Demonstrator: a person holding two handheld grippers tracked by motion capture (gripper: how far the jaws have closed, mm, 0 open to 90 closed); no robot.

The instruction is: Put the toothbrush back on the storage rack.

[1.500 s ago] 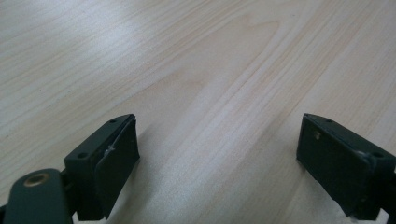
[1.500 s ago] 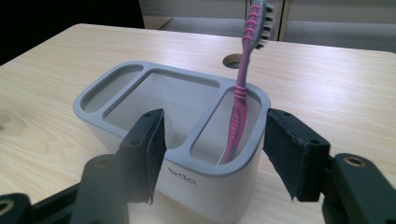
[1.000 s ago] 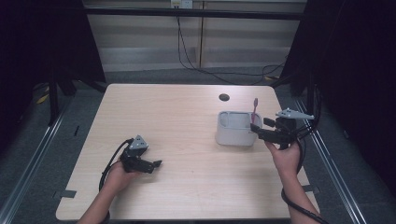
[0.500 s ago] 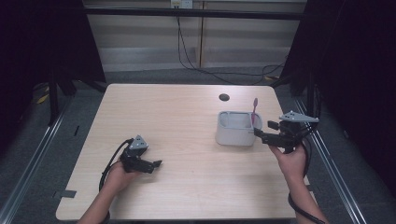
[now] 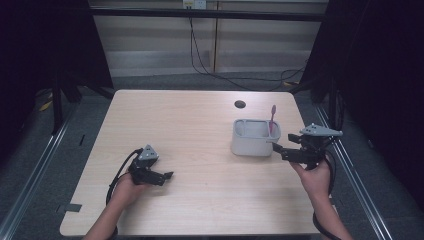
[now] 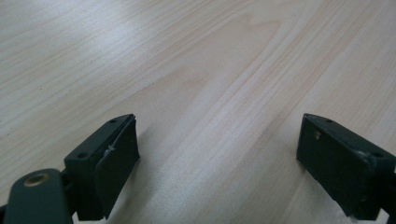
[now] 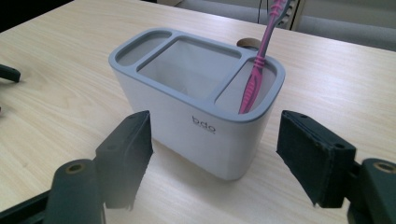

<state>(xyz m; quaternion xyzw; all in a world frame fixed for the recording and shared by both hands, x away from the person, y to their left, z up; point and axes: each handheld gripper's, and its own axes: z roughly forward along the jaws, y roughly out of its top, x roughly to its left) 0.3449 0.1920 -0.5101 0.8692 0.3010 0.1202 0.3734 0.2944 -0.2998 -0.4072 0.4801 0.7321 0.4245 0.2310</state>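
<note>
Grey holder (image 7: 196, 107) reading "bdo", near tabletop's right edge, is keeping pink toothbrush (image 7: 256, 74) upright. Right gripper (image 5: 278, 150) jaws have been opening, gripping nothing; left gripper (image 5: 167, 176) jaws gaping, empty.

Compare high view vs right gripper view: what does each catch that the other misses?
High view only: the left claw resting low on the table, both forearms, and the floor and cables behind. Right gripper view only: the holder is split into three compartments, the pink toothbrush leans in an end one, and "bdo" is printed on the wall. Both: holder, toothbrush, and the right claw open, its jaws just widened, nothing between them.
</note>
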